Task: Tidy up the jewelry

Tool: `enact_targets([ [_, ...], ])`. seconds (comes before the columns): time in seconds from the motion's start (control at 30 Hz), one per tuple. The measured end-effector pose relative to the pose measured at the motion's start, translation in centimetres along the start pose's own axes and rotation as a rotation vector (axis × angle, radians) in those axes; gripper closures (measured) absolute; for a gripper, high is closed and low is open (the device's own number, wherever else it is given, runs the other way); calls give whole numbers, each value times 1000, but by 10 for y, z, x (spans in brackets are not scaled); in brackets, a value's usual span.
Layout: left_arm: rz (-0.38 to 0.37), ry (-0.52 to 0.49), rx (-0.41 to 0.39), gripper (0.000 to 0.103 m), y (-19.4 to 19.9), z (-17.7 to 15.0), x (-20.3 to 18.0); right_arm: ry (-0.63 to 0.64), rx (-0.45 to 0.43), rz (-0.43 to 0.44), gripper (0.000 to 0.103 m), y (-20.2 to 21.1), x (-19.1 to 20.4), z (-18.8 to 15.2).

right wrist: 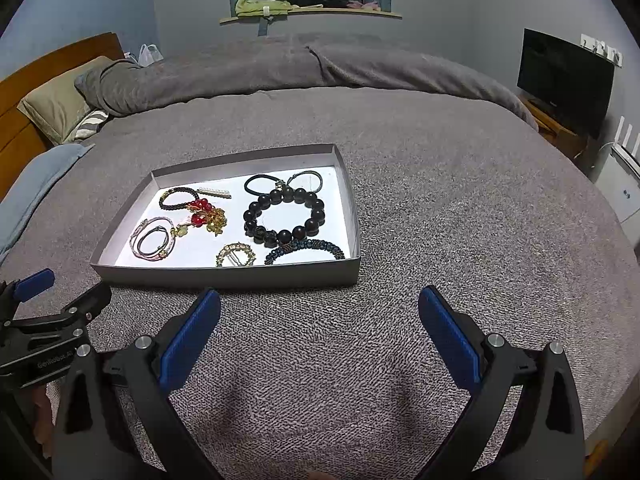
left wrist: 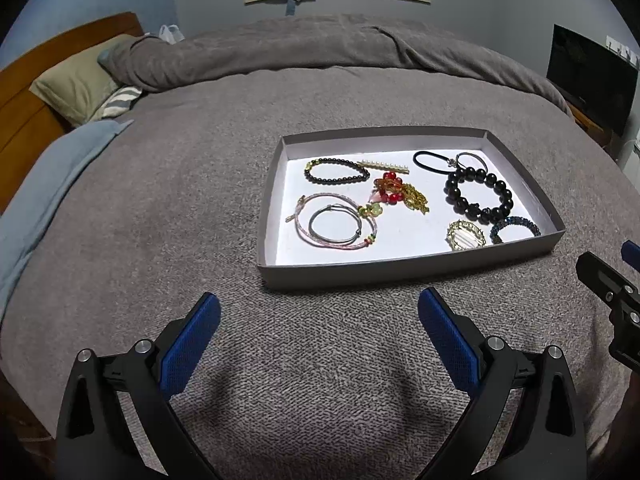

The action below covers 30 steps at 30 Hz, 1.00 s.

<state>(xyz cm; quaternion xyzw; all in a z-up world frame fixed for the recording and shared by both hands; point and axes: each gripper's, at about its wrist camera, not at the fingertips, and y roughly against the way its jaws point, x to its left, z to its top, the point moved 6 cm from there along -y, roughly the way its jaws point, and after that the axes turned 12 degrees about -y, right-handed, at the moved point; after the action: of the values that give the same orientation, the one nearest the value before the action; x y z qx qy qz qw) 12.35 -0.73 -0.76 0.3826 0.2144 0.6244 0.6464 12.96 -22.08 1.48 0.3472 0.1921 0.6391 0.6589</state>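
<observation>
While both grippers' fingers point(left wrist: 192, 344) point(right wrist: 448, 336) gape empty, the tray point(left wrist: 400, 270) lies long-side across.

Left gripper point(left wrist: 319, 316): jaws spread wide, blue pads point(left wrist: 188, 346) facing inward, nothing between them. Right gripper point(right wrist: 319, 314): same wide-open pose, empty. Both are level and point toward the far side, side by side, each showing at the edge of the other's view.
</observation>
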Motion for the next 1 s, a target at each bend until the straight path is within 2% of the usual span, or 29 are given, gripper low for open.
enact_targets([
  [1.0, -4, -8, 0, 5, -1, 0, -1, 2, 4, -1, 5, -1, 1, -1],
])
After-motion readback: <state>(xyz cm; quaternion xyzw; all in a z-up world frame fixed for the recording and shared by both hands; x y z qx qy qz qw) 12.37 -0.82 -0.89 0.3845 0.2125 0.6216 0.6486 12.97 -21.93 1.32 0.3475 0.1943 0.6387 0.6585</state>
